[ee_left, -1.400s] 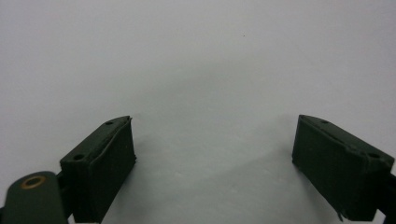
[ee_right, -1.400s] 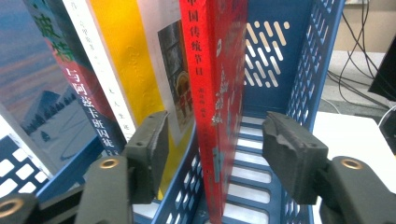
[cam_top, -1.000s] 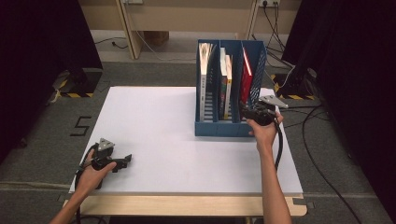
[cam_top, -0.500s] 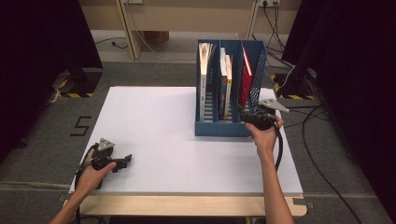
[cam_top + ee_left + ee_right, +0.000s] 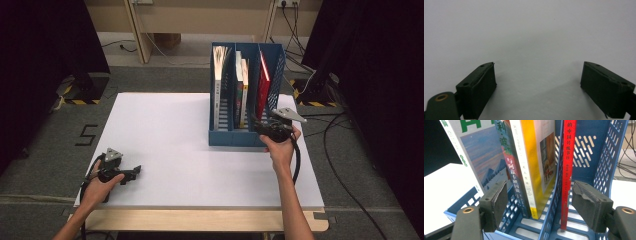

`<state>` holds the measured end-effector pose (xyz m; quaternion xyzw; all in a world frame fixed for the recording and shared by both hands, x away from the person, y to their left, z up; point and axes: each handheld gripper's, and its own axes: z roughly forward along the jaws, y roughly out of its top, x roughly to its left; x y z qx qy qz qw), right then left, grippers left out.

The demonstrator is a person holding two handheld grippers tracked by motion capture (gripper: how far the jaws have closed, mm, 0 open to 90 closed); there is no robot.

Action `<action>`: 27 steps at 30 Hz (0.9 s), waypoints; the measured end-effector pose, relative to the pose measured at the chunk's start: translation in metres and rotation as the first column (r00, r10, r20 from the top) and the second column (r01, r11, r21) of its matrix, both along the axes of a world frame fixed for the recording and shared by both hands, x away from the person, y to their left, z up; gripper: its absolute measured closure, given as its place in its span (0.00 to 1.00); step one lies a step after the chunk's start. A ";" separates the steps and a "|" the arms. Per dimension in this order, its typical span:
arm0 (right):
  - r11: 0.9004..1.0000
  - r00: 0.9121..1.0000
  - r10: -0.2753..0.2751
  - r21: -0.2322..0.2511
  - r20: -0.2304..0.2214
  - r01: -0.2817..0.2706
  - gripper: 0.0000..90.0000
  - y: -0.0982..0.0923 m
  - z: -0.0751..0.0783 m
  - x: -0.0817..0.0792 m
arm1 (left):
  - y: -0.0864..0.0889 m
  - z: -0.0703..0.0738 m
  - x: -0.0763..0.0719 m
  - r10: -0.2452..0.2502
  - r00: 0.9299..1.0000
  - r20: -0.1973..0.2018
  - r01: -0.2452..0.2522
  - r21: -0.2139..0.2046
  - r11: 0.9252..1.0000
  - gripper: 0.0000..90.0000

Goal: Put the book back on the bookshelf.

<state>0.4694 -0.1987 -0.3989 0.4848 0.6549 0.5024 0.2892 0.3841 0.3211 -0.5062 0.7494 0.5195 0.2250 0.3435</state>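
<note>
Right gripper drew back from blue file rack; jaws just opened wide, empty. Red book stood released in rightmost slot, apparently placed. Left gripper rested on table, jaws apart, empty.

A blue file rack with slotted walls stands on the white table. Its right compartment holds a red book with gold lettering; a yellow-spined book stands left of it.

Four books, one file rack
</note>
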 end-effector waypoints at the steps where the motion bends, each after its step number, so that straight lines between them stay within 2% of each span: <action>1: 1.000 1.000 -0.001 0.002 0.000 0.001 0.33 0.001 0.000 -0.001 | 0.000 0.000 0.000 0.000 1.000 0.000 0.000 0.000 1.000 0.13; 17: 0.999 0.999 0.049 -0.014 -0.001 -0.049 0.32 0.014 -0.002 -0.013 | 0.000 0.000 0.000 0.000 1.000 0.000 0.000 0.000 1.000 0.13; 27: 0.996 0.996 0.086 -0.003 -0.001 -0.086 0.30 0.023 -0.001 -0.022 | 0.000 0.000 0.000 0.000 1.000 0.000 0.000 0.000 1.000 0.13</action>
